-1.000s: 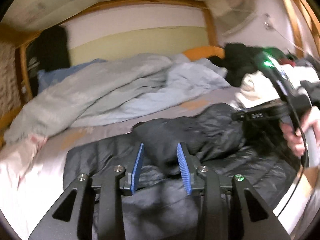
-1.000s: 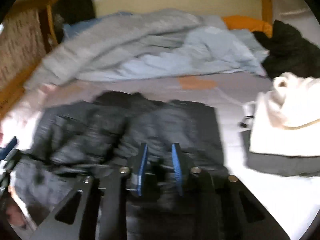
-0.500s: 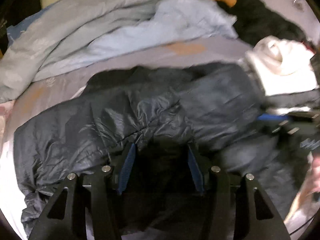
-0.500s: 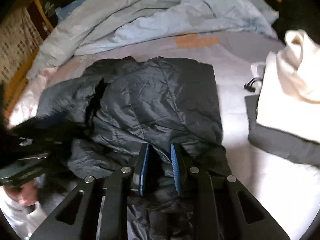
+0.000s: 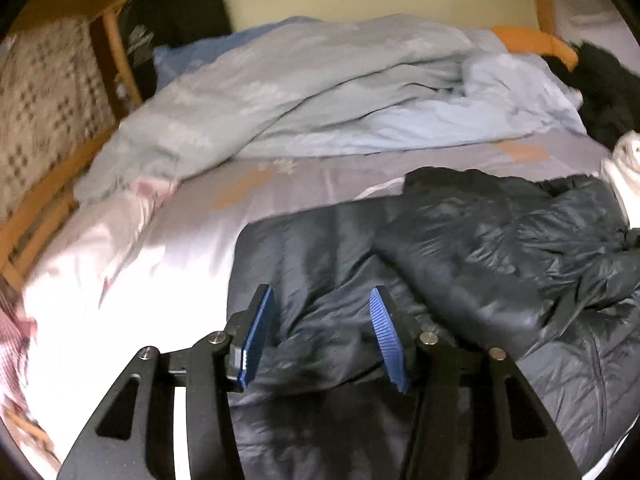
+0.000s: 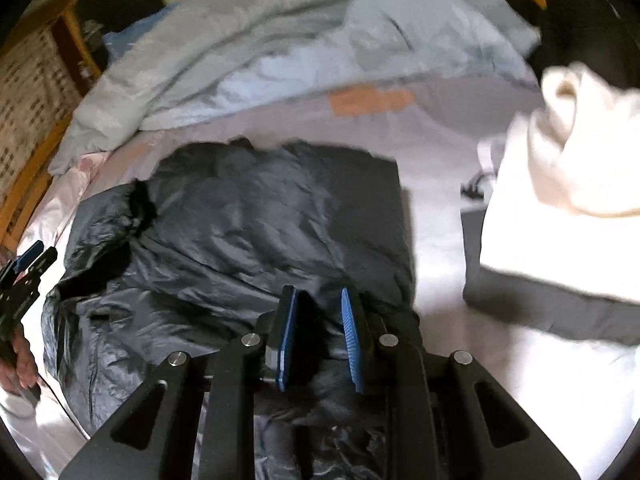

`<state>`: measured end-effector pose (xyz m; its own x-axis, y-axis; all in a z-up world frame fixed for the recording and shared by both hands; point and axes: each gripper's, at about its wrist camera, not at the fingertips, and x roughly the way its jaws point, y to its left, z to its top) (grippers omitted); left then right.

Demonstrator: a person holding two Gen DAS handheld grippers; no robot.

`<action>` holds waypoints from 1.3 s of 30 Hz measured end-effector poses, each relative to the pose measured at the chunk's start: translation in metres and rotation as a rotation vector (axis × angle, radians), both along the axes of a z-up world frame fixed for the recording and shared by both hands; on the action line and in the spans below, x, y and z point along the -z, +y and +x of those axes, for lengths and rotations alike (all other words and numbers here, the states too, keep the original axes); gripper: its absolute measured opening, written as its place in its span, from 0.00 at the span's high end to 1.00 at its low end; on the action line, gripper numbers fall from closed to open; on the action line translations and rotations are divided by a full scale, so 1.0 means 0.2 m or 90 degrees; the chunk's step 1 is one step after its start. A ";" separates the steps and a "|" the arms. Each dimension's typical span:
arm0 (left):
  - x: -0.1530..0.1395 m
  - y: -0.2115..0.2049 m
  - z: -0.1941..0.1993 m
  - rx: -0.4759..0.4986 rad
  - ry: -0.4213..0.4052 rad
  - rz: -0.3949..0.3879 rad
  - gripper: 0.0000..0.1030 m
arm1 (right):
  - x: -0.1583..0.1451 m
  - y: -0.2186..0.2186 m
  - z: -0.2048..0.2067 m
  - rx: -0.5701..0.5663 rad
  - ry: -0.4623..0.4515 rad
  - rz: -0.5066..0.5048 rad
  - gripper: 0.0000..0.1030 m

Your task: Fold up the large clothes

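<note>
A dark puffer jacket (image 5: 480, 248) lies spread on the bed, its left part folded over the middle. My left gripper (image 5: 320, 300) hovers over the jacket's left edge. Its jaws are closing with fabric below them, and the blue pads do not press on anything. In the right wrist view the jacket (image 6: 240, 220) fills the centre. My right gripper (image 6: 318, 296) is shut on a bunch of the jacket's near edge. The left gripper (image 6: 24, 276) shows at the far left of that view, held by a hand (image 6: 20, 360).
A rumpled light blue duvet (image 5: 320, 92) covers the back of the bed. A folded white garment (image 6: 560, 200) lies on a grey one (image 6: 540, 304) to the right. Black clothing (image 5: 608, 92) sits at the back right. A wooden bed frame (image 5: 40, 208) runs along the left.
My left gripper has swung left, from the middle of the jacket to its left edge, and its jaws stand wider than a second ago. The right gripper keeps its hold.
</note>
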<state>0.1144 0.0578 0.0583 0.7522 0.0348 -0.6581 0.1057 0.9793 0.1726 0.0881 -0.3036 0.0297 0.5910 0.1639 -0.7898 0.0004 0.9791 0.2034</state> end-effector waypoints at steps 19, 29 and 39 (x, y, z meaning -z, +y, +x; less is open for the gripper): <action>0.05 -0.60 0.05 0.184 0.017 0.063 0.37 | 0.18 0.33 -0.03 -0.175 0.074 -0.036 0.76; 0.14 -0.15 0.11 0.015 0.036 0.039 0.34 | 0.13 0.15 -0.01 0.006 -0.015 -0.166 0.76; 0.12 0.09 0.04 -0.047 0.023 -0.057 0.32 | 0.24 0.11 0.06 0.005 0.028 -0.189 0.68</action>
<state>0.1223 0.0753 0.0347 0.7252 0.0295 -0.6879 0.0374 0.9959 0.0822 0.1009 -0.2812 -0.0185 0.5551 -0.0829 -0.8276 0.0103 0.9956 -0.0928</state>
